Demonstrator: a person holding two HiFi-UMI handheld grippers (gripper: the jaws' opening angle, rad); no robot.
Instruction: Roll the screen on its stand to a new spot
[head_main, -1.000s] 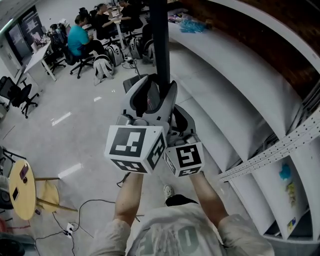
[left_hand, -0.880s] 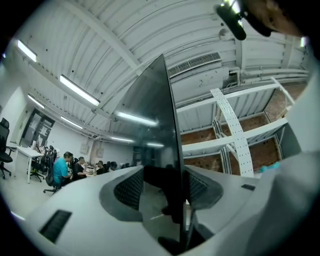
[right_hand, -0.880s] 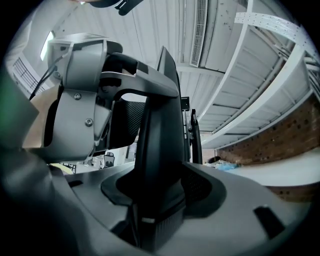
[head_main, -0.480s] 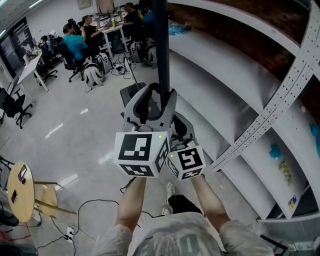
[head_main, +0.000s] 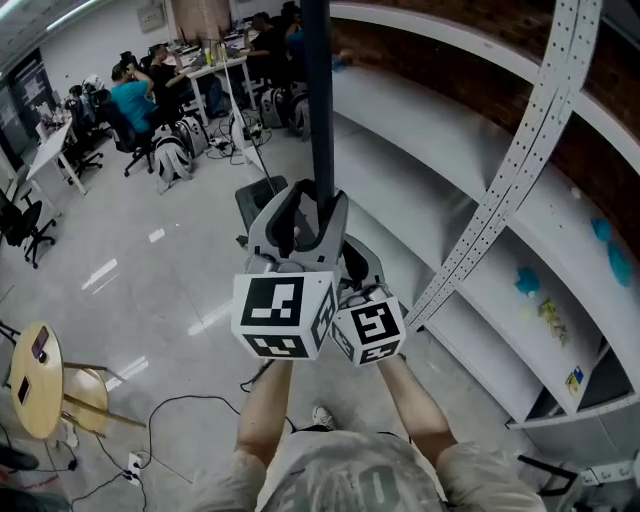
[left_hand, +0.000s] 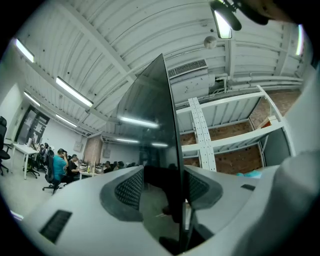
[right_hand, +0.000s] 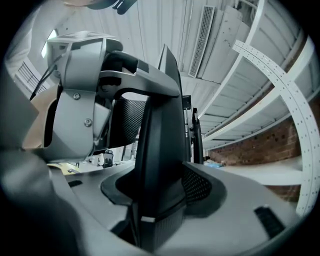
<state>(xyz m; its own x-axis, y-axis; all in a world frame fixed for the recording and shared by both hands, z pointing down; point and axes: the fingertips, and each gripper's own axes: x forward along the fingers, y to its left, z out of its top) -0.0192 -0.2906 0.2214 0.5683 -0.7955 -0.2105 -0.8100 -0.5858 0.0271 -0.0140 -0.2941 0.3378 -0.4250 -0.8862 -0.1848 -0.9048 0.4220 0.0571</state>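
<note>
In the head view the screen stands edge-on as a tall dark bar, and a dark part of its stand shows low by the floor. My left gripper clamps the screen's near edge, one grey jaw on each side. Just below and to the right, my right gripper holds the same edge, half hidden behind the marker cubes. In the left gripper view the glossy panel fills my left gripper. In the right gripper view the thick black edge sits tight in my right gripper.
White curved shelving runs close along the right, with a perforated metal strip leaning over it. People sit at desks at the back left. A round wooden table and loose cables are on the floor at the left.
Both grippers keep their hold on the screen's edge. The shelving and the perforated strip have slid across the right of the view, and the desks have shifted, so the screen and I have moved along the shelf.
</note>
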